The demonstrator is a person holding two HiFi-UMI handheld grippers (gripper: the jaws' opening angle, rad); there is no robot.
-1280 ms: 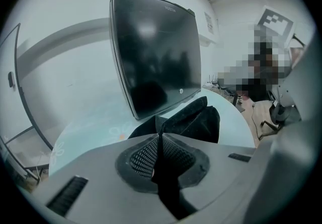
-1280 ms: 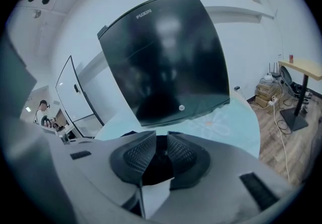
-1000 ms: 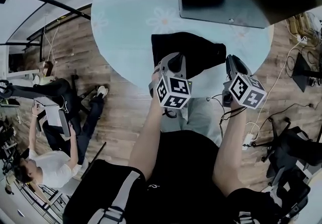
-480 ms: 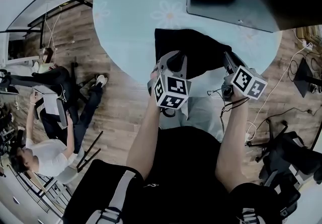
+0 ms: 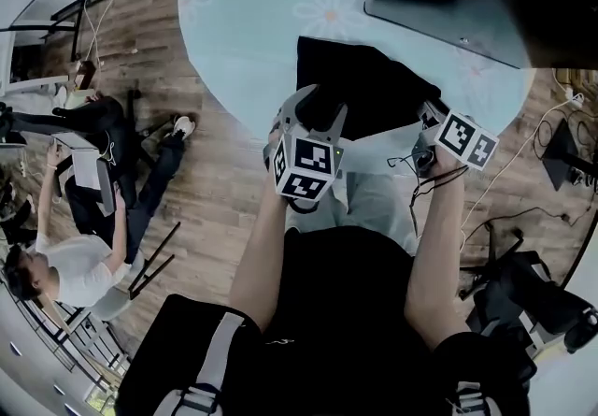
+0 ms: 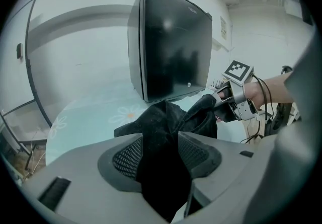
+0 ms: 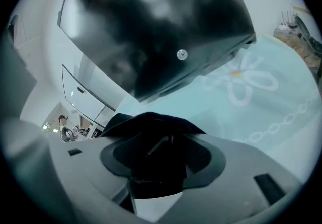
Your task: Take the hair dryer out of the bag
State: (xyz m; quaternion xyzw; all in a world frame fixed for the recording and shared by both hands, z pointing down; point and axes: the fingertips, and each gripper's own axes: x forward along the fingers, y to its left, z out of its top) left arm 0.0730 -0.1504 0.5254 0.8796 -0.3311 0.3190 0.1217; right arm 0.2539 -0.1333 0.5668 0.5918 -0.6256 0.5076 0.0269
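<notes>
The left gripper point(image 5: 316, 110) and right gripper point(image 5: 425, 120) are placed at the near edge of the bag point(image 5: 374, 87) on the table point(image 5: 234, 40), presumably to spread its mouth. Both pairs of jaws are opening, with the bag lying unclamped between them. The hair dryer is not seen and is judged to be inside.

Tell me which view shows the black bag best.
Head view: the bag lies on the table, seen nearly whole from above. The left gripper view shows only its crumpled folds close up; the right gripper view shows just a dark patch of it.
</notes>
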